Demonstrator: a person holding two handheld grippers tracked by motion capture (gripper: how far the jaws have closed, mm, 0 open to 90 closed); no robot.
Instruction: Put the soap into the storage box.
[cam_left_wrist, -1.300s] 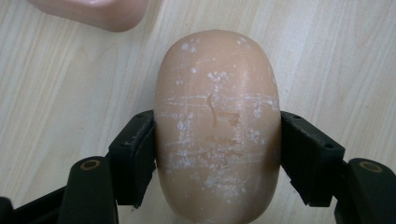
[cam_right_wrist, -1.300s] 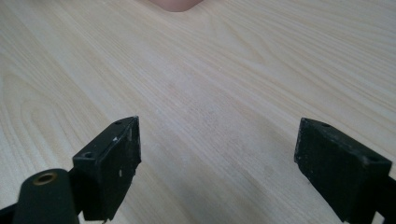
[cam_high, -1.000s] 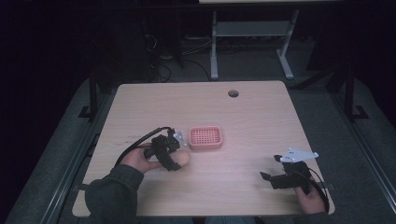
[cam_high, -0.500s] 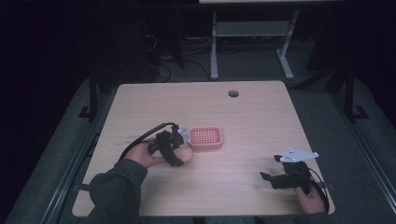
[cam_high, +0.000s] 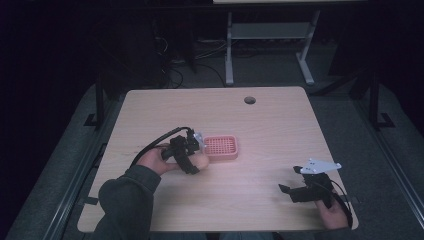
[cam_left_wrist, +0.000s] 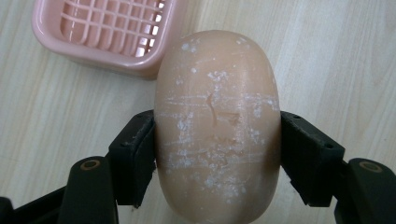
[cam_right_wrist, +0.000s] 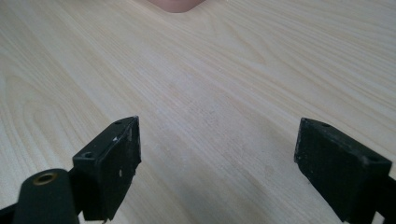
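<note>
Your left gripper (cam_left_wrist: 217, 154) is clamped on a bar of soap (cam_left_wrist: 217, 126), one black pad pressed flat to each long side. The soap is an oval, peach-coloured bar, rounded at both ends and matte. Its top face is scuffed with fine pale scratches running crosswise and flecked with white crumbs, thickest near the middle and the lower end. A faint pressed mark sits at the centre, too worn to read.

In the high view the soap (cam_high: 200, 161) sits at your left gripper (cam_high: 192, 160), left of the table's middle, just beside the soap dish (cam_high: 220, 147), which lies at about 1 o'clock from it. In the left gripper view the dish (cam_left_wrist: 109, 35) is at 11 o'clock from the bar, and the bar's far end overlaps the dish's near corner. The dish is pink plastic, rectangular with rounded corners and a slotted grid floor.

Your right gripper (cam_high: 292, 192) rests near the table's (cam_high: 270, 125) front right corner, at about 4 o'clock from the dish and well apart from it. Its jaws stand wide apart over bare wood (cam_right_wrist: 219, 93), with nothing between them.
</note>
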